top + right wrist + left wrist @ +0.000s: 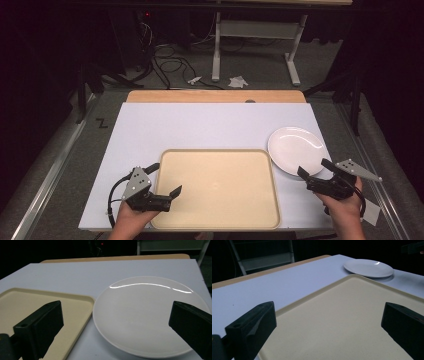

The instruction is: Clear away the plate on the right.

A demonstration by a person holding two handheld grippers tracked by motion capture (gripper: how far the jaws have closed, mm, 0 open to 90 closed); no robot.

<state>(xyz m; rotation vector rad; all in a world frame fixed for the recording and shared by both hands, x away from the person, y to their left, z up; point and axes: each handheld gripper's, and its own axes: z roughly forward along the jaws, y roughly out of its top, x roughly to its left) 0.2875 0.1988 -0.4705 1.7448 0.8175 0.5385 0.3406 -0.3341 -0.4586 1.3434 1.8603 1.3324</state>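
A white sheet (pixel 200 127) covers a light wooden tabletop (pixel 215 96); beyond it, grey carpeted floor (pixel 260 70) holds black tangled cables (pixel 167 62), crumpled white paper scraps (pixel 238 81) and a white metal table frame (pixel 255 30) in a dim room

The tray (pixel 220 187) lies at the near middle of the table (pixel 200 125). The plate (pixel 295 149) lies just beside the tray's far right corner. The left gripper (pixel 165 177) sits over the tray's near left edge; the right gripper (pixel 315 169) sits at the plate's near right rim.
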